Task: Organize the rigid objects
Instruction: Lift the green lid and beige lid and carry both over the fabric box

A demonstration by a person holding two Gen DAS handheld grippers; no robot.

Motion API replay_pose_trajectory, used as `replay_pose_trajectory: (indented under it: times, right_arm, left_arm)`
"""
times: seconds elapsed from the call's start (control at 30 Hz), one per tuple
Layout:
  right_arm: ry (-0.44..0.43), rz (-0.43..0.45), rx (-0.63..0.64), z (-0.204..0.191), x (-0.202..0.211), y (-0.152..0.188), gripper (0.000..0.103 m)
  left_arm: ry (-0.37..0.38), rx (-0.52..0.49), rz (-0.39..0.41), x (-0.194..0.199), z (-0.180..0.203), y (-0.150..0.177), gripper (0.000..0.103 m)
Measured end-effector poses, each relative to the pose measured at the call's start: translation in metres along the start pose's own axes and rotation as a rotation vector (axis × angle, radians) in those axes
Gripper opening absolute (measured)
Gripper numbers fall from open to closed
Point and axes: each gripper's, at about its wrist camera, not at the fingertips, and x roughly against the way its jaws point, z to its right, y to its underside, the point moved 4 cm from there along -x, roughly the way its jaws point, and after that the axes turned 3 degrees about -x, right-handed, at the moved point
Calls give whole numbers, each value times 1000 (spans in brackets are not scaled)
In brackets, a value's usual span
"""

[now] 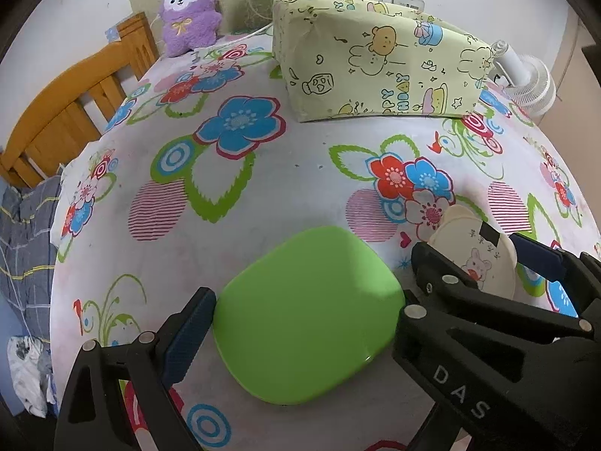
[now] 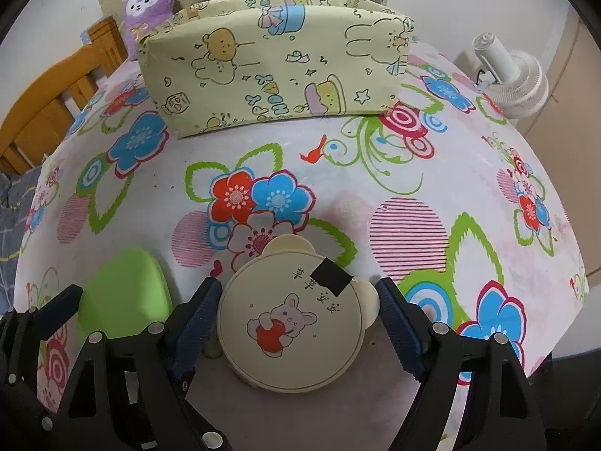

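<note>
little looks done yet: both items lie on the floral tablecloth (image 1: 300, 158), in front of the wrapped box (image 1: 375, 56). left to right: the left gripper (image 1: 306, 308) straddles the green plate (image 1: 308, 315), its jaws spread at the plate's edges, though a firm clamp can't be confirmed. just right of it, the right gripper (image 2: 298, 300) brackets the cream bunny lid (image 2: 293, 319), jaws apart. the box behind, with a white fan (image 2: 514, 79) right of it, narrows the room.

Open tablecloth (image 2: 338, 173) between box (image 2: 270, 71) and near items; passage free there. Box blocks far middle. White fan (image 2: 514, 82) crowds far right edge. Green lid (image 1: 308, 315) and cream lid (image 2: 296, 323) near each other, narrow gap between.
</note>
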Motion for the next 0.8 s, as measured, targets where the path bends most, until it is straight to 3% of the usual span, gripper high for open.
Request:
replay_pose_trajectory:
  times: [0.8]
  right_arm:
    - [-29, 91, 35, 41, 45, -68, 84]
  left_arm:
    - [-37, 69, 85, 43, 36, -64, 96]
